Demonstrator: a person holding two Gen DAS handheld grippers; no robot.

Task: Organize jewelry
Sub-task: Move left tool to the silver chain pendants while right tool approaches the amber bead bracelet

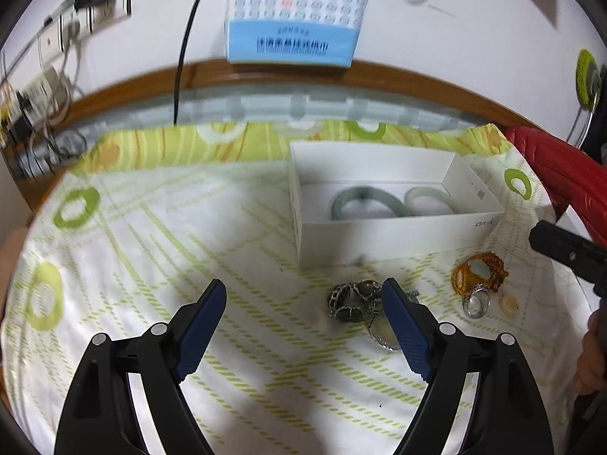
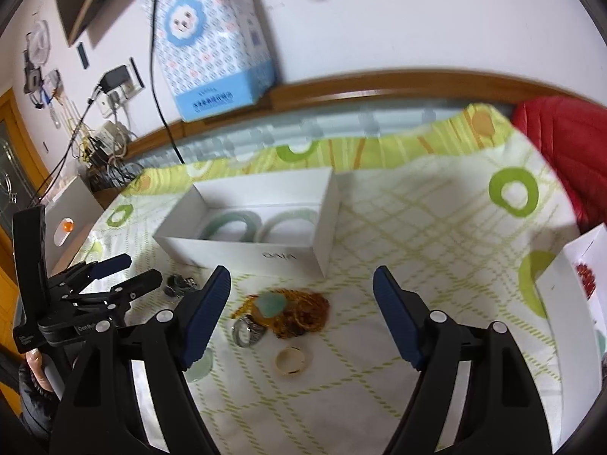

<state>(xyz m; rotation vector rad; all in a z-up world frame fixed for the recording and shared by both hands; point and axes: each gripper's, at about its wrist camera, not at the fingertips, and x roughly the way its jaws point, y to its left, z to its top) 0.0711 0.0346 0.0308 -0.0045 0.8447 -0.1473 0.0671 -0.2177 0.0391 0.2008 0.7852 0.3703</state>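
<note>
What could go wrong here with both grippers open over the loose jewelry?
1. The amber bead bracelet touches the silver ring; grabbing one may drag the other.
2. The left gripper and right gripper hang close together, so they could collide.
3. The dark chain bracelet lies bunched and may snag.

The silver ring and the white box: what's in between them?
The amber bead necklace with a pale green stone lies between the silver ring and white box, in the right wrist view.

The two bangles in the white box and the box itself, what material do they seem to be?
Bangles: probably jade or similar stone, perhaps glass; one darker green, one paler, both smooth and softly translucent. Box: white cardboard, matte, with thin flat walls and sharp folded edges.
</note>
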